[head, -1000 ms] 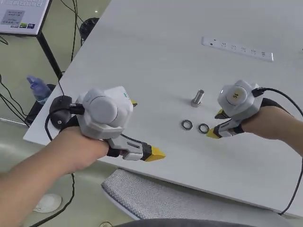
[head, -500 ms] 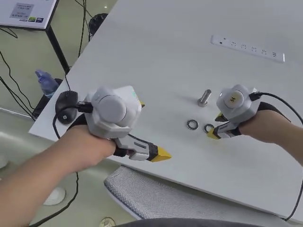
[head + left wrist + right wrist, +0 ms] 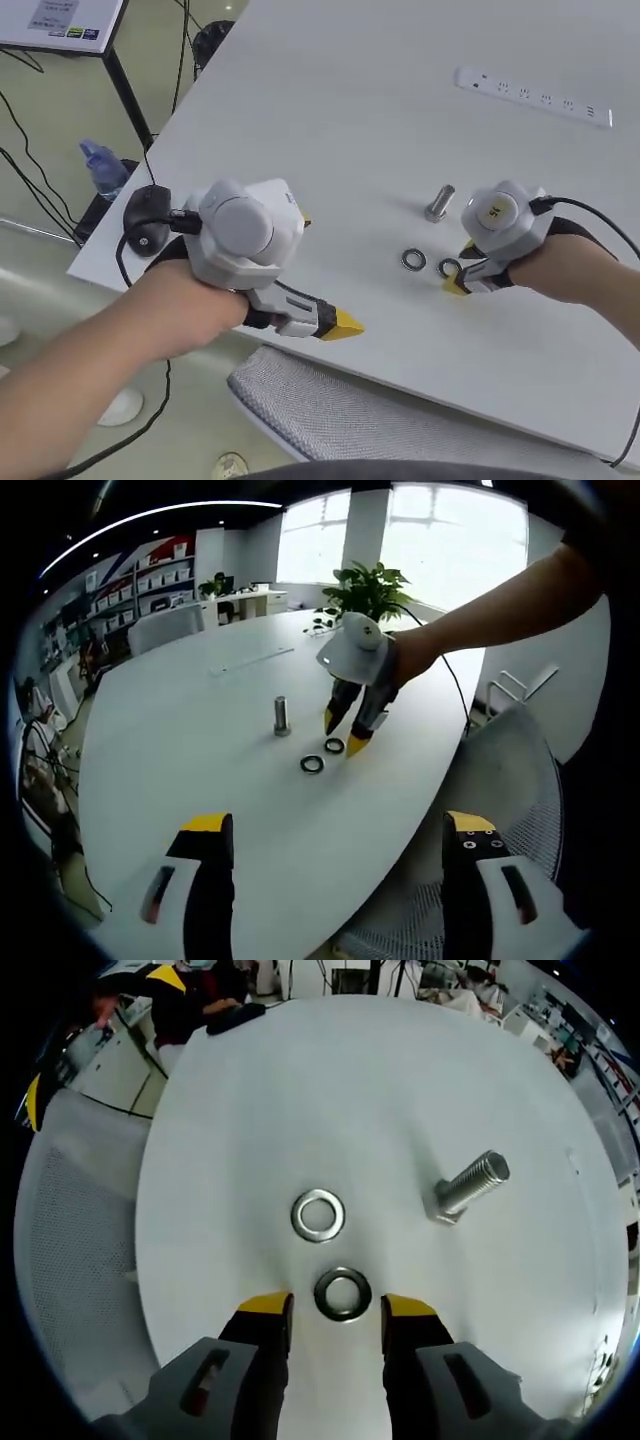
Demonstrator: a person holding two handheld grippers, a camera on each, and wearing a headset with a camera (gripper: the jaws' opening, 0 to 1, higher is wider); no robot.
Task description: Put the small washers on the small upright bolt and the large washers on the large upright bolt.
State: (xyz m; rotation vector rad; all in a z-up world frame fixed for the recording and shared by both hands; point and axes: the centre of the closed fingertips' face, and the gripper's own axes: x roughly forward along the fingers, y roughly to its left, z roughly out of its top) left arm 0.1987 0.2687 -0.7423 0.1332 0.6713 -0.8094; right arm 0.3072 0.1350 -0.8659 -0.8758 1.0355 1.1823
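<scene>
The left gripper (image 3: 340, 325) hangs over the near edge of the table (image 3: 350, 120), above a grey chair (image 3: 330, 405). Its jaws stand wide apart and carry nothing. In the left gripper view, its two yellow fingertips (image 3: 207, 825) frame bare tabletop, and all task parts lie well ahead of them. To the right lie two washers, both flat on the table and just beside each other without touching. The left washer (image 3: 413, 260) lies clear of both grippers. The right washer (image 3: 449, 268) lies between the fingers of the right gripper (image 3: 460, 268). In the right gripper view, this washer (image 3: 342, 1294) sits centred between the two yellow fingertips (image 3: 265, 1305), level with their ends, with a narrow strip of table visible on each side; the jaws are parted and not closed on it. The left washer (image 3: 318, 1214) lies just beyond it, straight ahead of the jaws. The bolt (image 3: 439, 203) stands upright on its head, threaded end up, just behind the washers and near the right gripper. No washer is on the bolt. In the left gripper view, the right gripper (image 3: 343, 735) points down at the table, with the bolt (image 3: 281, 715) to its left.
</scene>
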